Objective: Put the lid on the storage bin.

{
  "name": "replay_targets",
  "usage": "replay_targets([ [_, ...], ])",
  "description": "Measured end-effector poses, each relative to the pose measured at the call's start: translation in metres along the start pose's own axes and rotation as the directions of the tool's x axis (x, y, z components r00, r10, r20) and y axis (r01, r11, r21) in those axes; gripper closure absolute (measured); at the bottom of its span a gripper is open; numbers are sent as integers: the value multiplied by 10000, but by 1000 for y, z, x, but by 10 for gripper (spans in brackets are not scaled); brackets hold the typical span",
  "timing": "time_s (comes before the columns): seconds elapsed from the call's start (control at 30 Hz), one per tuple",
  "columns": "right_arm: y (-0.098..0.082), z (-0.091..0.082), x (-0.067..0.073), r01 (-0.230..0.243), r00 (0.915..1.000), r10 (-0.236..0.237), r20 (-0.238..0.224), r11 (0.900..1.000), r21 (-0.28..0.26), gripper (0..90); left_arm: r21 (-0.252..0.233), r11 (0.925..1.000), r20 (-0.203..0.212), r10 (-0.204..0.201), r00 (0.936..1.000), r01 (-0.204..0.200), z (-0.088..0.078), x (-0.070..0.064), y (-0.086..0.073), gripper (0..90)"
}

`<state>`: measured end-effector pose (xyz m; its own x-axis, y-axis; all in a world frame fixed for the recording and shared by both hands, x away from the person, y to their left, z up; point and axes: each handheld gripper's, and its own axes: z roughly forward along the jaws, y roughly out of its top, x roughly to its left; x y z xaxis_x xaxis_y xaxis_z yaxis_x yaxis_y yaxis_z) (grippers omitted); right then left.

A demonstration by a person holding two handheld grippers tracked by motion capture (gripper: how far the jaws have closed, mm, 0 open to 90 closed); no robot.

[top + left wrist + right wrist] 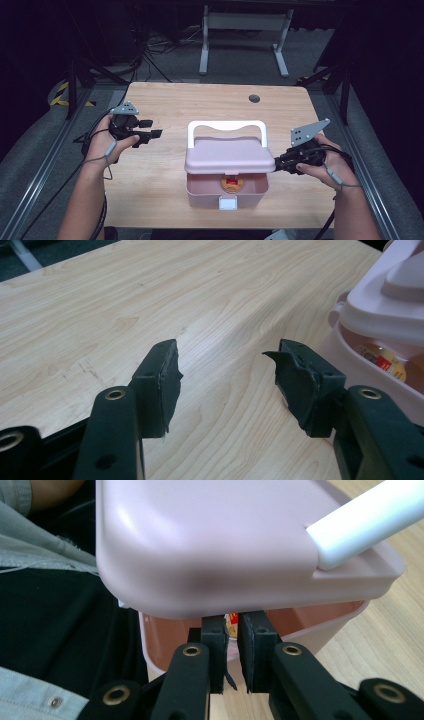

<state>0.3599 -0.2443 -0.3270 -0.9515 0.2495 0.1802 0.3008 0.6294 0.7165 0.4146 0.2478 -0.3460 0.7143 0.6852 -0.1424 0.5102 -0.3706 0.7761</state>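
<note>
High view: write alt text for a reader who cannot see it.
A pink lidded storage box with a white handle sits on a wooden table, its lid raised slightly to show a round item inside. The right hand-held gripper is at the lid's right edge, while the left hand-held gripper hangs open over the table, apart from the box.

A lab-like recording space: a wooden counter [165, 100] framed by metal rails [35, 175], loose cables [145, 55] on grey carpet, dark surroundings.

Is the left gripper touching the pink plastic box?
Apart. In the high view, bare wooden table lies between the left gripper and the pink plastic box.
</note>
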Motion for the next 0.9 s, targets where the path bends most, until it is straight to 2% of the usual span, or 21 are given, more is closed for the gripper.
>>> replay_targets([
  [0.07,0,2,1,101,9999,-99,-68,9995,291,821,135,9997,-70,221,9997,-220,1,2,-1,442],
  [0.23,0,3,3,203,9996,-193,-205,9987,458,821,136,9999,19,10,10000,-10,3,1,-2,444],
  [0.43,0,4,7,464,9978,-426,-502,9960,764,816,315,9995,74,18,10000,-21,6,2,-3,445],
  [0.57,-1,5,9,506,9970,-442,-640,9936,1015,813,437,9990,101,-88,9999,83,8,3,-5,445],
  [0.63,-1,6,10,479,9966,-400,-715,9924,1132,812,485,9988,21,-18,10000,17,9,4,-5,445],
  [0.77,-3,8,10,483,9962,-367,-794,9876,1491,808,605,9982,45,47,10000,-50,10,4,-5,444],
  [0.9,-3,9,11,560,9955,-416,-853,9832,1738,808,640,9979,82,-93,9999,88,10,2,-5,444],
])
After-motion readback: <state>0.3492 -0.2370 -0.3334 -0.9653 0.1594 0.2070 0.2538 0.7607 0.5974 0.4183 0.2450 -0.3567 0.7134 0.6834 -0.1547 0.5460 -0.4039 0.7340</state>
